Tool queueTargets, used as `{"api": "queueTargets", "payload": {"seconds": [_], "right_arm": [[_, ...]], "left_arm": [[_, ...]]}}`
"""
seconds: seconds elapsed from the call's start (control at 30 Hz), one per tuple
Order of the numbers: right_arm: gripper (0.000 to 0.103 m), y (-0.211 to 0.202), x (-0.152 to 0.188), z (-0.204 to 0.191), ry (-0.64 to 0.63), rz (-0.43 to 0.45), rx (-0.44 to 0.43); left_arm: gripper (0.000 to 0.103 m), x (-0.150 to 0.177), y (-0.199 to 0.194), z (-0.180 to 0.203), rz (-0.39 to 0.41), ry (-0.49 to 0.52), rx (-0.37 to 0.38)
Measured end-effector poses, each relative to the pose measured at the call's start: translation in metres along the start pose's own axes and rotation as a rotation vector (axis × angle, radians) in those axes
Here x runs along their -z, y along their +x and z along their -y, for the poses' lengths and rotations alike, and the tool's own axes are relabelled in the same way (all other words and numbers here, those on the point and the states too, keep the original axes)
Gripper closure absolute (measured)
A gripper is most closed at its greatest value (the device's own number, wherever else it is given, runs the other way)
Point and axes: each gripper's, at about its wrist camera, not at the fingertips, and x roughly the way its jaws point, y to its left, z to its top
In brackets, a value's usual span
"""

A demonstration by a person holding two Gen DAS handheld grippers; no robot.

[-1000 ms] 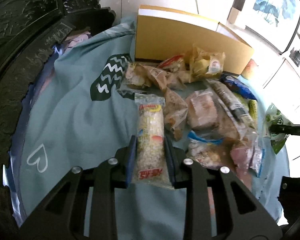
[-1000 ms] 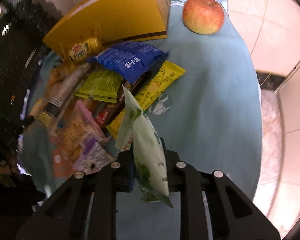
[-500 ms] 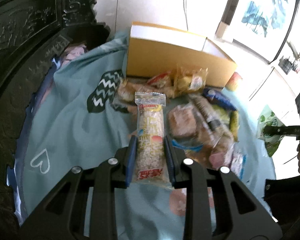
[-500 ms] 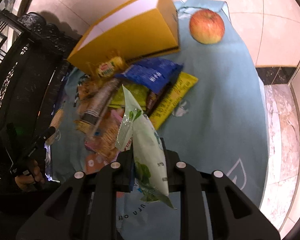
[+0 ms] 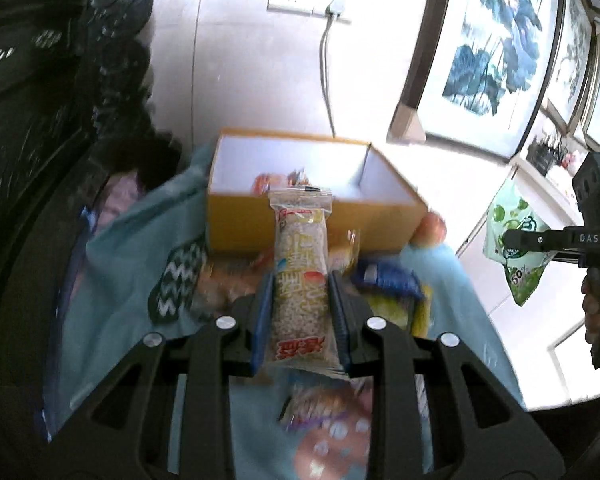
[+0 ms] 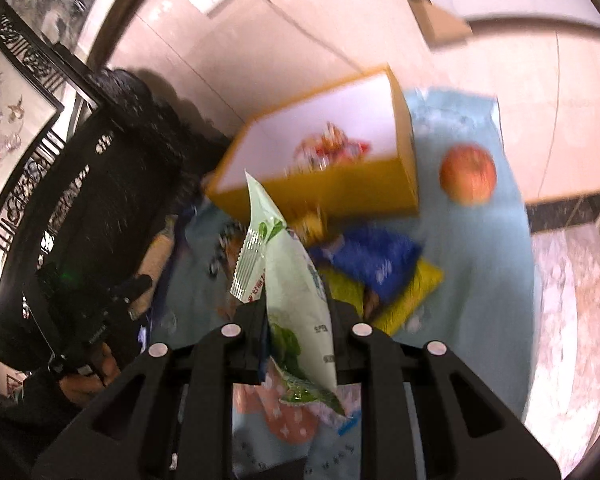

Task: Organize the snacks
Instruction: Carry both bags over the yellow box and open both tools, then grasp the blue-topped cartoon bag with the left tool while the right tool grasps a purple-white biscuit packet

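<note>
Left wrist view: light-blue tablecloth (image 5: 112,264) carries an open yellow cardboard box (image 5: 240,224) at twelve o'clock. Left gripper (image 5: 300,312), raised level, clamps a clear puffed-rice bar packet (image 5: 300,280). Right gripper (image 6: 296,332), at three o'clock, pinches a pale-green foil snack pouch (image 6: 296,300).

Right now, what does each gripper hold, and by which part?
The left gripper holds the puffed rice bar by its lower half. The right gripper holds the green snack bag near its lower end.
</note>
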Motion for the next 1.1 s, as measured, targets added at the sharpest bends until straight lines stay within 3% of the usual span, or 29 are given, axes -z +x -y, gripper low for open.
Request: {"api": "queueTargets", "payload": {"seconds": [0.33,0.53,0.57,0.6,0.63,0.77,0.9,1.1], "right_arm": [[0.082,0.007,-0.114,-0.037,-0.094,0.106,0.053],[0.079,0.036,-0.170,-0.045,-0.127,0.169,0.107],[0.068,0.044,-0.180,-0.043,-0.125,0.177,0.109],[0.044,0.054,-0.188,-0.039,-0.124,0.163,0.148],[0.039,0.059,-0.191,-0.037,-0.128,0.161,0.195],[0.038,0.067,-0.179,-0.026,-0.142,0.143,0.230],[0.038,0.069,-0.140,-0.009,-0.123,0.084,0.223],[0.037,0.072,-0.042,0.011,-0.114,-0.056,0.254]], "left_arm": [[0.076,-0.107,0.043,0.023,0.100,0.009,0.007],[0.074,-0.156,0.086,0.025,0.082,0.055,-0.037],[0.065,-0.161,0.094,0.023,0.068,0.056,-0.054],[0.051,-0.166,0.108,0.017,0.037,0.041,-0.082],[0.027,-0.168,0.113,0.011,0.027,0.021,-0.113],[0.024,-0.162,0.107,-0.011,0.053,-0.031,-0.165],[0.020,-0.134,0.089,-0.022,0.059,-0.083,-0.180],[0.019,-0.042,0.075,-0.018,-0.047,-0.078,-0.186]]}}
